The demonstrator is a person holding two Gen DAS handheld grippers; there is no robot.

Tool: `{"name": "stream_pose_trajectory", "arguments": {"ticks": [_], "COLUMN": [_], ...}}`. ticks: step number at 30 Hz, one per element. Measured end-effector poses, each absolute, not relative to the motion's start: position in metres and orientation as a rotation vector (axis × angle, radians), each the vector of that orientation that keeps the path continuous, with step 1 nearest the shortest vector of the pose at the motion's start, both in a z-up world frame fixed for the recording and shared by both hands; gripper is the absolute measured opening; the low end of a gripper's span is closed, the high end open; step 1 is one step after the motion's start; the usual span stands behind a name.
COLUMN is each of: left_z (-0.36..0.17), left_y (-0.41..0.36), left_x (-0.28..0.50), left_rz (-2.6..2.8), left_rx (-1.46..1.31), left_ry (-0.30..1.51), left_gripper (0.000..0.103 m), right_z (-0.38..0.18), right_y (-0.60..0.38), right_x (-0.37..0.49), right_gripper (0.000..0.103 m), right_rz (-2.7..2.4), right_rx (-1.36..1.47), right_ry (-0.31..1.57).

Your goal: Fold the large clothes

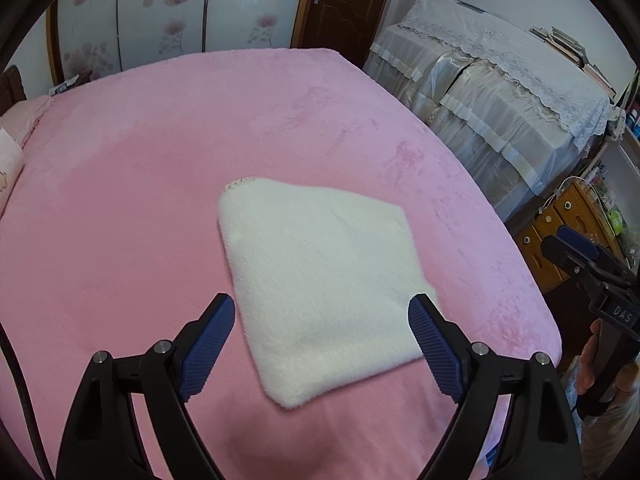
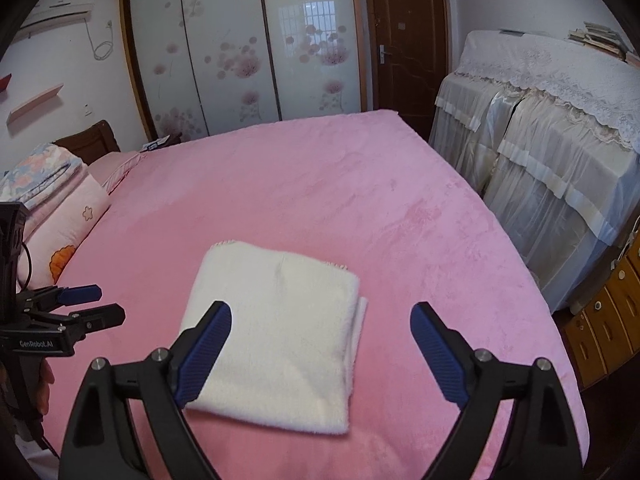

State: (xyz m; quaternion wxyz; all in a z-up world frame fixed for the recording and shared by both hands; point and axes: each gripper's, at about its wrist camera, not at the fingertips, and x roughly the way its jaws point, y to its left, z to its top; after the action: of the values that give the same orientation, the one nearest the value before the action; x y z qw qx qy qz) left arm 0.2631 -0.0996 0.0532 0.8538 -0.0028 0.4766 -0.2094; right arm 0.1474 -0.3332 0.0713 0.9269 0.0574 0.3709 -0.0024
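A white fluffy cloth (image 1: 324, 276) lies folded into a thick square on the pink bed (image 1: 140, 208). It also shows in the right wrist view (image 2: 280, 332). My left gripper (image 1: 322, 316) is open and empty, held above the cloth's near part. My right gripper (image 2: 322, 320) is open and empty, above the cloth's right edge. The right gripper shows at the right edge of the left wrist view (image 1: 580, 256). The left gripper shows at the left edge of the right wrist view (image 2: 80, 304), open.
The pink bed (image 2: 360, 200) fills the middle. Pillows and folded bedding (image 2: 52, 208) lie at its head on the left. A cloth-covered cabinet (image 2: 560, 152) stands to the right. Wooden drawers (image 2: 608, 320) are at the near right. A wardrobe (image 2: 240, 48) and door (image 2: 408, 40) stand behind.
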Motion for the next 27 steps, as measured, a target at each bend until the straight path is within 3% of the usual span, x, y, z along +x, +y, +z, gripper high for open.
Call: {"name": "stream_pose_trajectory", "arguments": {"ticks": [3, 4, 5, 17, 27], "left_z": [0.043, 0.036, 0.028, -0.109, -0.181], "left_y": [-0.1, -0.101, -0.101, -0.089, -0.081], "left_x": [0.269, 0.273, 0.276, 0.331, 0.352], "left_rz": [-0.499, -0.511, -0.508, -0.482, -0.566], "left_rx": [-0.026, -0.026, -0.026, -0.161, -0.302], "left_ry": [1.056, 1.083, 1.105, 1.373, 1.431], "left_gripper": [0.091, 0.099, 0.1, 0.1, 0.103], "right_z": [0.06, 0.054, 0.048, -0.09, -0.178], "right_y": [-0.341, -0.344, -0.347, -0.39, -0.394], "right_x": [0.151, 0.153, 0.156, 0.216, 0.255], "right_gripper": [0.092, 0.092, 0.092, 0.092, 0.092], "right_rz": [0.007, 0.012, 0.019, 0.154, 0.266], "right_rx": [0.146, 0.154, 0.161, 0.491, 0.648], "right_ry": [0.829, 0.852, 0.873, 1.15, 1.233]}}
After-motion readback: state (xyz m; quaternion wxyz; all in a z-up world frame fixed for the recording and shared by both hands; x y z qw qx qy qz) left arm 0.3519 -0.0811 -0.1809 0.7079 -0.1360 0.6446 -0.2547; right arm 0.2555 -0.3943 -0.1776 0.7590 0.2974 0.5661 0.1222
